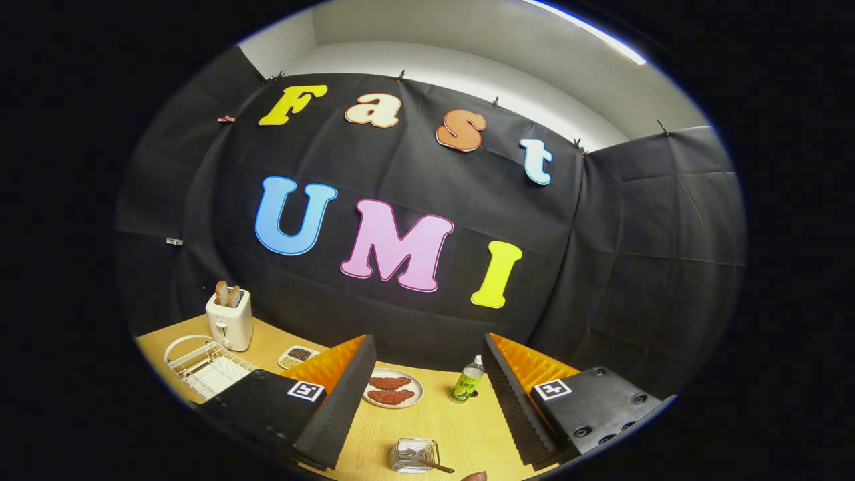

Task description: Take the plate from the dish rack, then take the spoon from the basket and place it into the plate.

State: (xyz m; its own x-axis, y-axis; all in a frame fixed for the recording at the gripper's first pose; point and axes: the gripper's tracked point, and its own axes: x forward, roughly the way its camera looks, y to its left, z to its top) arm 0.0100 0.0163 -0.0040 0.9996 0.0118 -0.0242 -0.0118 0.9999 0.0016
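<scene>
1. The tool hangs above a wooden surface, fingers spread wide and holding nothing.
2. At about ten o'clock from the tool, beyond the left finger, a white wire rack sits on the surface with a plate standing on edge at its far end (only a pale curved rim is clear).
3. Just behind the rack stands a toaster with bread in its slots; a small tray of dark bits lies beside it.
4. Between the fingers, at twelve o'clock, lies another plate of food; a bottle stands near the right finger.
5. At six o'clock, close under the tool, a small clear basket holds a spoon, its handle leaning out over the rim.
6. Handling, as a judgement: the racked plate is likely stiff, smooth and breakable, so pinch its upper rim and lift straight up out of the wires. The spoon looks light and slippery; take it by the protruding handle.
</scene>
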